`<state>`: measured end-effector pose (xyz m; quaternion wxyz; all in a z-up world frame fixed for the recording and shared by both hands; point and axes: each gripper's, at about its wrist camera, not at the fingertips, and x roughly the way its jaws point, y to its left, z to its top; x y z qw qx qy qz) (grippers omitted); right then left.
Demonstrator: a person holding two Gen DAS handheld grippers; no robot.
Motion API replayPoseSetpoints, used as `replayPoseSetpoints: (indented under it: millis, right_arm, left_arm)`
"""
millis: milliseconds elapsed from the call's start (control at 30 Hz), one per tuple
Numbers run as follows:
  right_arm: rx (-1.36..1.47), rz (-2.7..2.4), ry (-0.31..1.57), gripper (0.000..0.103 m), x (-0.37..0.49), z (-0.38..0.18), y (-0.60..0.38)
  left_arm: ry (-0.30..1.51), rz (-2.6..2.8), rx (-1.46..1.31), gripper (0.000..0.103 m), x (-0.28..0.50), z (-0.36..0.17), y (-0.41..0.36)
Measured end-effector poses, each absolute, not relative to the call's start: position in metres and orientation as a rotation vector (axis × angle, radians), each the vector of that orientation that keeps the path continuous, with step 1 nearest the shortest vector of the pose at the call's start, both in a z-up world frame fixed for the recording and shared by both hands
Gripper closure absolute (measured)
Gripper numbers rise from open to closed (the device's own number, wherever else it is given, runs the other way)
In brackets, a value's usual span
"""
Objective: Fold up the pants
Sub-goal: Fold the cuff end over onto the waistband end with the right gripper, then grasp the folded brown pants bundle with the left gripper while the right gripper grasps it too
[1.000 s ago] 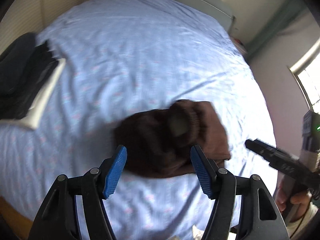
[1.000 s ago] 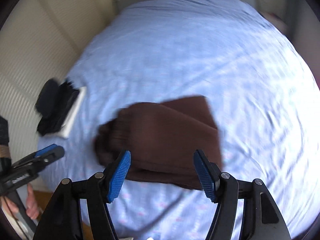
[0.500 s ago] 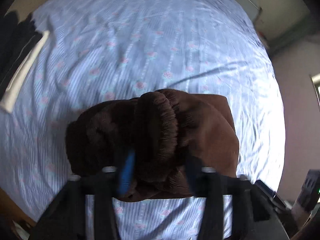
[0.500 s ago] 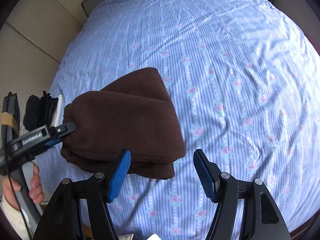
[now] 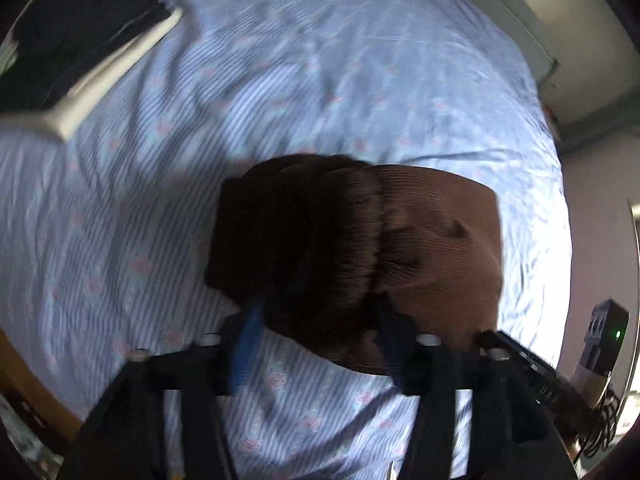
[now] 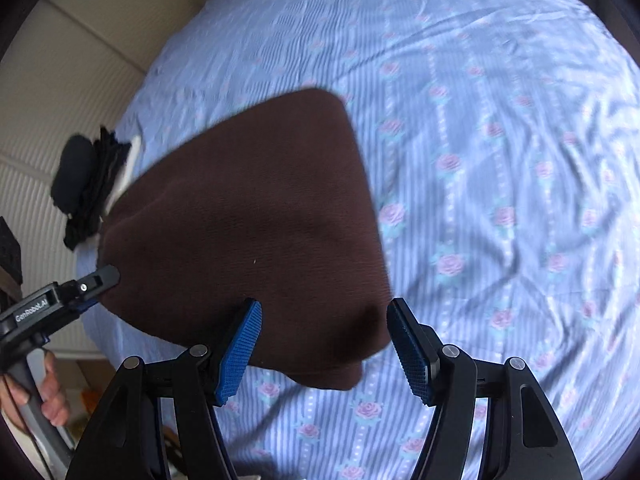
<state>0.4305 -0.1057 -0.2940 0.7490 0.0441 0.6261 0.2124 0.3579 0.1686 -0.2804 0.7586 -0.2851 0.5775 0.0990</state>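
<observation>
Brown pants (image 6: pixel 248 216) folded on bed (image 6: pixel 500 160), left tool (image 5: pixel 316 320) opening astride waistband, right tool (image 6: pixel 324 340) apart, both angled steeply down.

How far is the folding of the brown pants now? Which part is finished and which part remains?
Done: the brown pants already lie on the striped bedsheet as a compact folded bundle. In hand: the left gripper is at the bundle's thick rolled end, its jaws opening with cloth between them. The right gripper is open over the near corner, gripping nothing. Left: at most tidying the bundle and taking both grippers away.
</observation>
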Motion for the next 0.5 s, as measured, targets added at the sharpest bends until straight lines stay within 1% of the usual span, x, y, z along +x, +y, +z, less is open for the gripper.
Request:
replayPoseSetpoints:
  millis: [133,233,300,333,367,400,467,500]
  right_arm:
    - [0.074,0.445,1.398,0.037,0.432,-0.307,-0.097]
    - [0.084,0.436,1.409,0.037,0.434,-0.311,-0.097]
    - [0.083,0.432,1.411,0.037,0.434,-0.312,-0.097]
    - [0.084,0.430,1.410,0.037,0.434,-0.312,-0.097]
    - [0.087,0.427,1.408,0.037,0.434,-0.311,-0.097]
    - [0.093,0.424,1.408,0.037,0.434,-0.310,-0.097]
    - [0.122,0.408,1.415,0.037,0.435,-0.307,-0.102]
    - [0.138,0.391,1.408,0.037,0.435,-0.303,-0.108]
  left_arm:
    - [1.288,0.225,-0.668,0.034,0.354,-0.300,0.173]
    - [1.290,0.214,-0.749,0.034,0.354,-0.314,0.178]
    - [1.276,0.202,-0.824,0.035,0.357,-0.321,0.181]
    - [1.270,0.191,-0.862,0.040,0.359,-0.324,0.182]
    - [1.268,0.175,-0.885,0.051,0.360,-0.326,0.183]
    - [1.273,0.172,-0.886,0.053,0.363,-0.327,0.181]
    - [1.266,0.162,-0.862,0.060,0.365,-0.318,0.176]
    - [1.251,0.148,-0.861,0.061,0.365,-0.309,0.175]
